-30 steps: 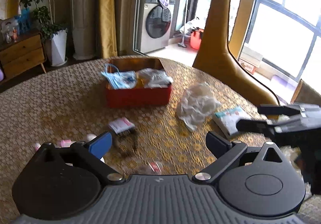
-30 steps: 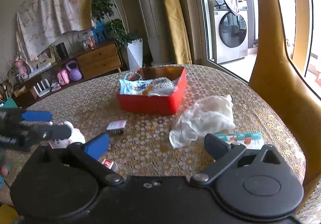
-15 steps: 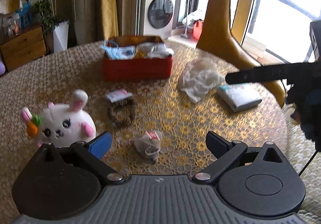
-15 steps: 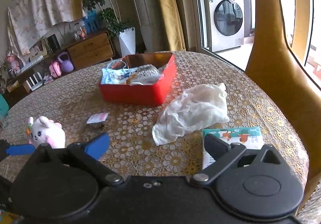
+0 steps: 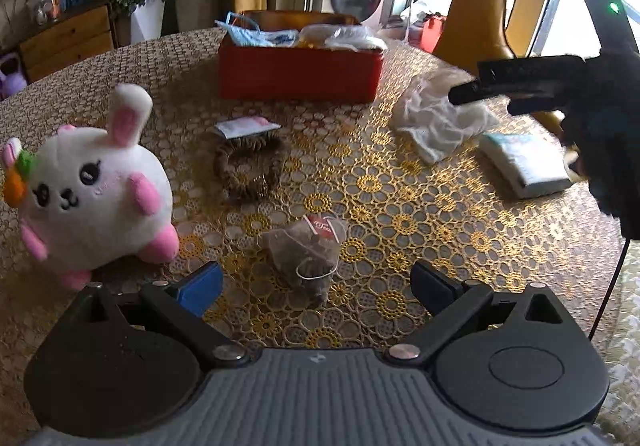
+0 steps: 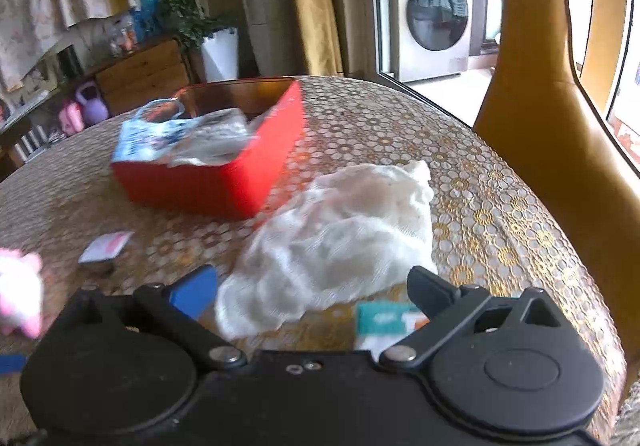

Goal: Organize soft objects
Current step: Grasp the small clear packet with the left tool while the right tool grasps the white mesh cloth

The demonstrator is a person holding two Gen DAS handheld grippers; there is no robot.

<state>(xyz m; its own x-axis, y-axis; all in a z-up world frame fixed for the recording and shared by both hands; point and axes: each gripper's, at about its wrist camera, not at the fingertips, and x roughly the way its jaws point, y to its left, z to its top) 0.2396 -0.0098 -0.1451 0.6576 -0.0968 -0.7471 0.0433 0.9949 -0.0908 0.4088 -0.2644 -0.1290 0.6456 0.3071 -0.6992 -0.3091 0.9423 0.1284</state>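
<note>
The step in hand looks like an approach for the next pick — nothing is gripped yet, and several soft things lie loose on the patterned table (image 5: 400, 182) while the red box (image 5: 298, 76), in the upper middle of the left wrist frame, already holds a blue mask and some crumpled plastic.

The left gripper (image 5: 316, 282) sits low in its frame with its jaws spread wide and empty; a small mesh sachet (image 5: 306, 250) lies between the two fingers, just ahead of them, touching neither. The white plush rabbit (image 5: 90, 190) stands at the left of that frame, a brown hair tie (image 5: 246, 166) with a small card lies in the centre, and a tissue pack (image 5: 524, 164) lies at the right.

The right gripper (image 6: 312, 292) is likewise wide open and holds nothing. The white cloth (image 6: 332, 242) fills the middle of its frame, its near edge lying between the fingers; whether a finger touches it cannot be told through the blur.

The next move probably calls for lowering onto the sachet or the cloth, pinching a fold of the limp material firmly — both will sag — then carrying it to the red box.
</note>
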